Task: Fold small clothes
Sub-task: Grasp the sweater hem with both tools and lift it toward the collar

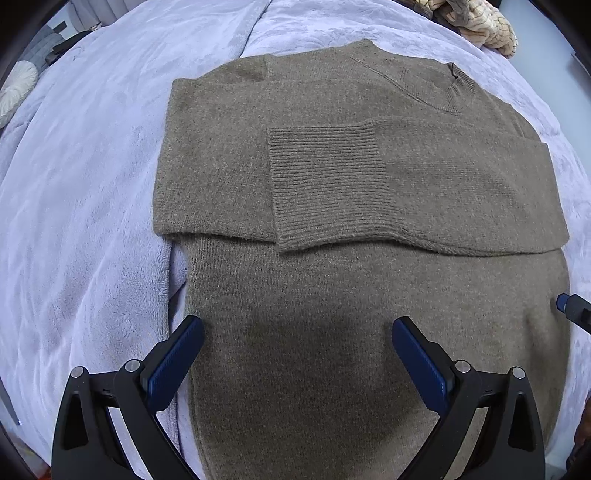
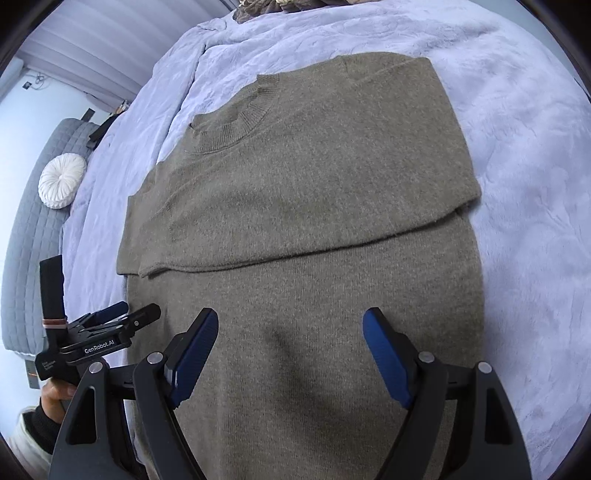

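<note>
A brown knit sweater (image 1: 332, 184) lies flat on the bed, its collar (image 1: 458, 85) at the far end. Both sleeves are folded across the chest, and the ribbed cuff (image 1: 325, 184) of one lies on top. My left gripper (image 1: 298, 323) hangs open just above the sweater's lower body near its left edge, nothing between the blue pads. My right gripper (image 2: 291, 314) is open too, over the lower body of the sweater (image 2: 314, 184), and holds nothing. In the right wrist view the left gripper (image 2: 125, 314) shows at the left, held by a hand (image 2: 55, 395).
A lavender plush blanket (image 1: 74, 221) covers the bed all around the sweater. A cream knit garment (image 1: 487, 26) lies at the far right corner. A white round cushion (image 2: 62, 181) leans on a grey quilted headboard (image 2: 26, 258) to the left.
</note>
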Motion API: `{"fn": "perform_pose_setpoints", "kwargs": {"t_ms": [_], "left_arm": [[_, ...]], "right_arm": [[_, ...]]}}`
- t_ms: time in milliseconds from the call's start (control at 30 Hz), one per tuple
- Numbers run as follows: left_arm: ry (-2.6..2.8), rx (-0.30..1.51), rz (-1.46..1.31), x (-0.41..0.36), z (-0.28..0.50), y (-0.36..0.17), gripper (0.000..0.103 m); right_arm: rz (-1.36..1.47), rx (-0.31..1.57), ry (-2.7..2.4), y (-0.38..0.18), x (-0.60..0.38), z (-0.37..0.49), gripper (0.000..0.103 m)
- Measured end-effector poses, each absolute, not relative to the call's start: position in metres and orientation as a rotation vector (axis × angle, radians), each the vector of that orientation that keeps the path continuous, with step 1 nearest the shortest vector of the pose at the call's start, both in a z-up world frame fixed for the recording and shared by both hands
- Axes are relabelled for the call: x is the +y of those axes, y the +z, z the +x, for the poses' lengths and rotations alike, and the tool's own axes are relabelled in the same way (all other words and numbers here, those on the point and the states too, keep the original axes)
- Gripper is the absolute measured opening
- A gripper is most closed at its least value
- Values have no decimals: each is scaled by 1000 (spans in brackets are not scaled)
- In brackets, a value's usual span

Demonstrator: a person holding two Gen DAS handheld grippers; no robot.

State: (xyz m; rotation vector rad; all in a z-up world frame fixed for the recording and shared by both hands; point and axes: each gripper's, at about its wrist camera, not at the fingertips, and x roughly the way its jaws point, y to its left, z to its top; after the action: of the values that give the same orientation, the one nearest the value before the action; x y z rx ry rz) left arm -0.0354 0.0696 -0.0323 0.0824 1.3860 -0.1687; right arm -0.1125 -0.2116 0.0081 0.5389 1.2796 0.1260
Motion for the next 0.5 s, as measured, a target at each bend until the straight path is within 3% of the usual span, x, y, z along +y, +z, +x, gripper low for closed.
{"fn": "perform_pose_setpoints", "kwargs": {"t_ms": [300,500], "left_arm": [[-234,1400,61,81,-68,-9,102],[-310,1501,5,119,-110,-9,102]], "right_arm": [[719,1352,123,2,-235,-135,83],[760,1387,143,10,-256,-176,83]]}}
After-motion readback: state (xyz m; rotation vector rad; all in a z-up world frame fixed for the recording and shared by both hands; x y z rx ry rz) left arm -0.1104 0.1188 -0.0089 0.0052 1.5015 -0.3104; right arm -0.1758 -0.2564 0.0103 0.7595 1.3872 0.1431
